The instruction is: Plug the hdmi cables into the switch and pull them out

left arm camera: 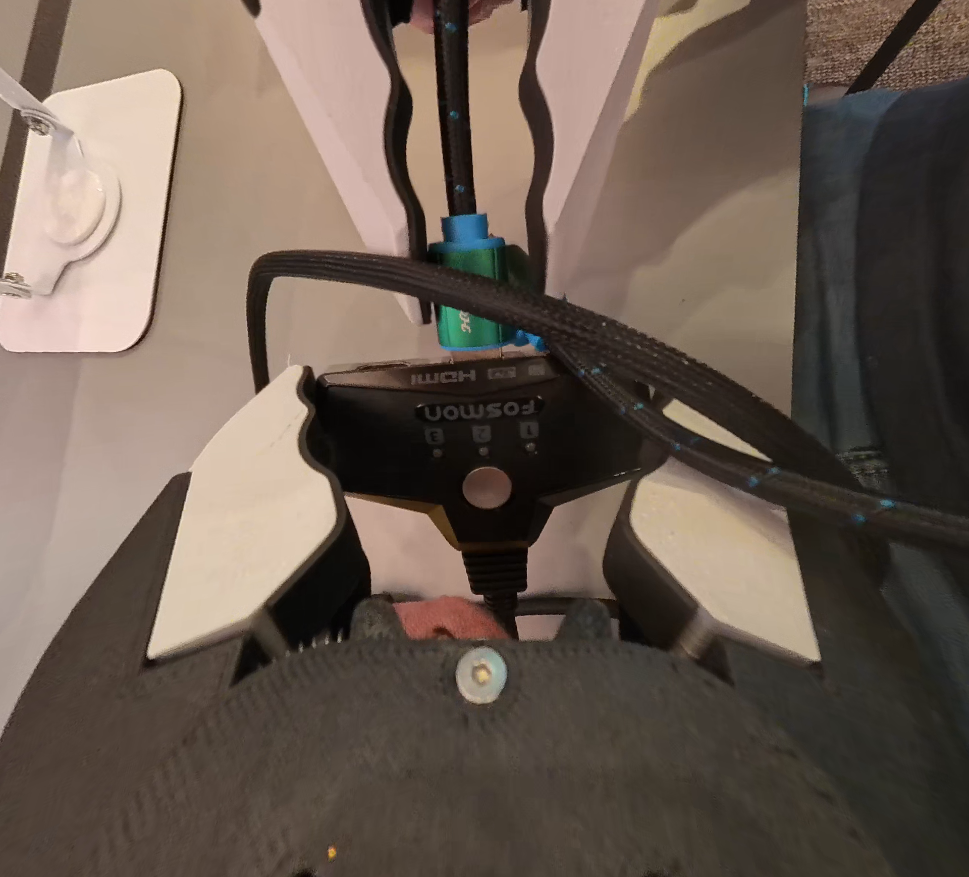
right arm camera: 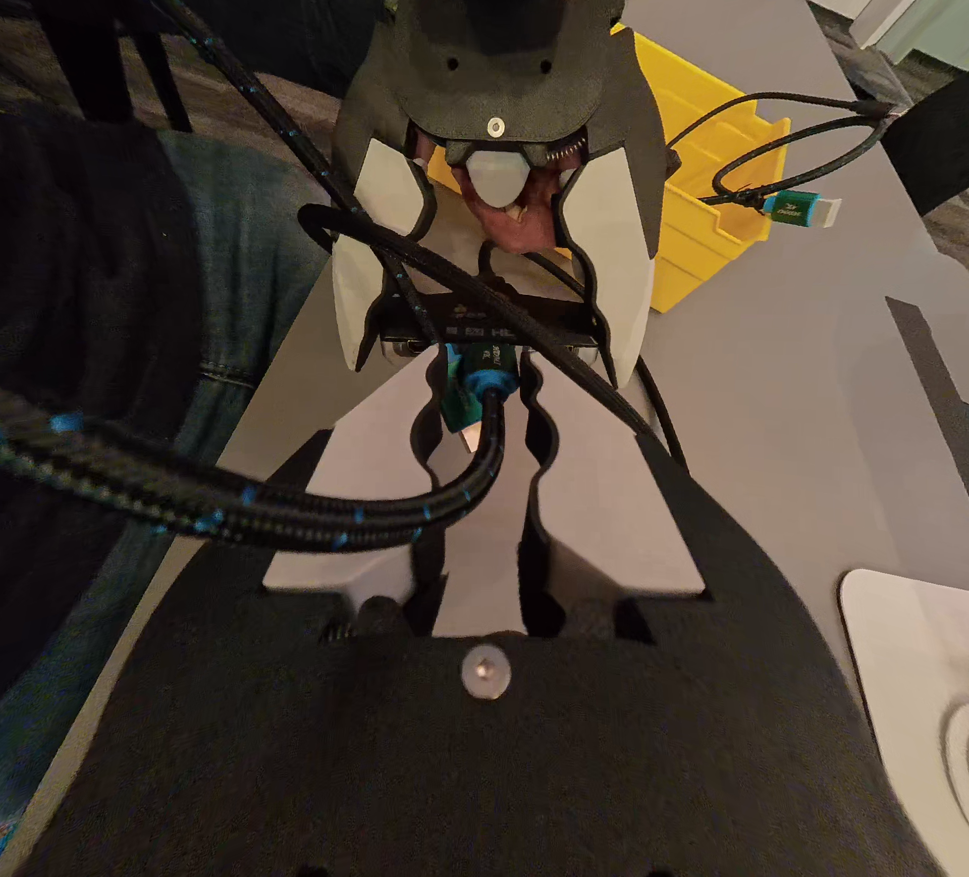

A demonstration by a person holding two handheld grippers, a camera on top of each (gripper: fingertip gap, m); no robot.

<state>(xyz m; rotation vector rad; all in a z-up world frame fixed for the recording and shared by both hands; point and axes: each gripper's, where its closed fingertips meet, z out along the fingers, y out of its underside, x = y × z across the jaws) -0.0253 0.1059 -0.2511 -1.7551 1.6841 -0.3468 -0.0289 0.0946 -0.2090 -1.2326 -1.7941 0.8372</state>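
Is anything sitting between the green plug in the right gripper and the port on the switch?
Yes. A loop of black braided cable drapes across the green HDMI plug that the right gripper holds, just short of the switch clamped in the left gripper. The plug tip sits at the port edge; how deep is unclear.
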